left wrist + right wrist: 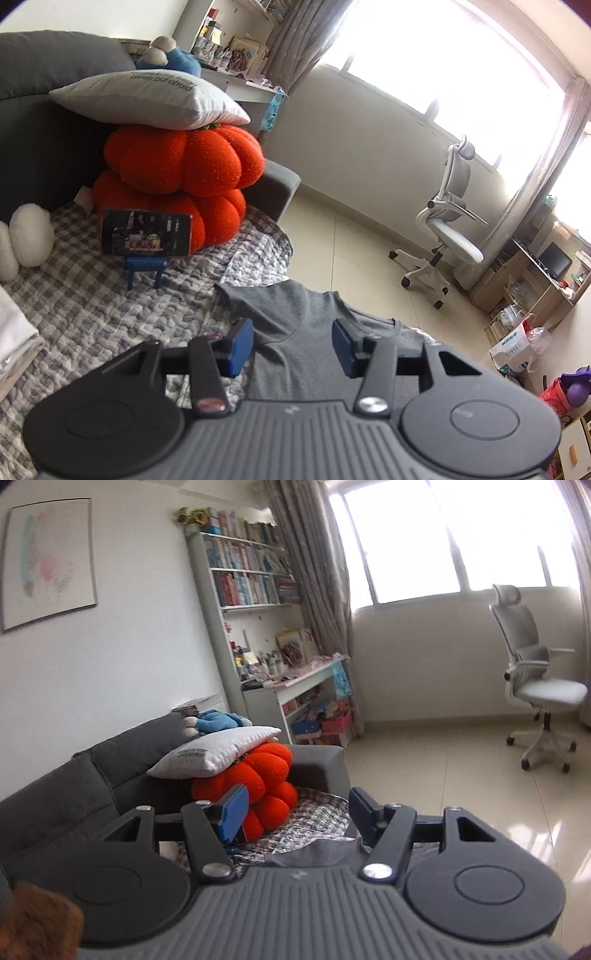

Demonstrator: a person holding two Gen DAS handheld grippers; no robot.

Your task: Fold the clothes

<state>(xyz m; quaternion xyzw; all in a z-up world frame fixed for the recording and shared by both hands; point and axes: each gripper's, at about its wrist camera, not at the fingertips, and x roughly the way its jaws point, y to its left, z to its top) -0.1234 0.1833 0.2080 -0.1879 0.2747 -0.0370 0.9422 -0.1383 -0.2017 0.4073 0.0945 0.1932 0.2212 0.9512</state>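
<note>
On the sofa, a quilt covers the seat. A T-shirt lies spread at the quilt's front edge, near the floor. Behind it, toward the far armrest, two pumpkin cushions are stacked with a pillow on top. A phone on a stand stands before them.

Grey short-sleeved T-shirt lies spread flat on checked quilt, at quilt's edge nearest floor. Neckline faces floor side; one sleeve points toward far end of quilt. Fabric smooth, mostly unfolded. Right wrist view shows only crumpled grey strip of it, low on quilt.
</note>
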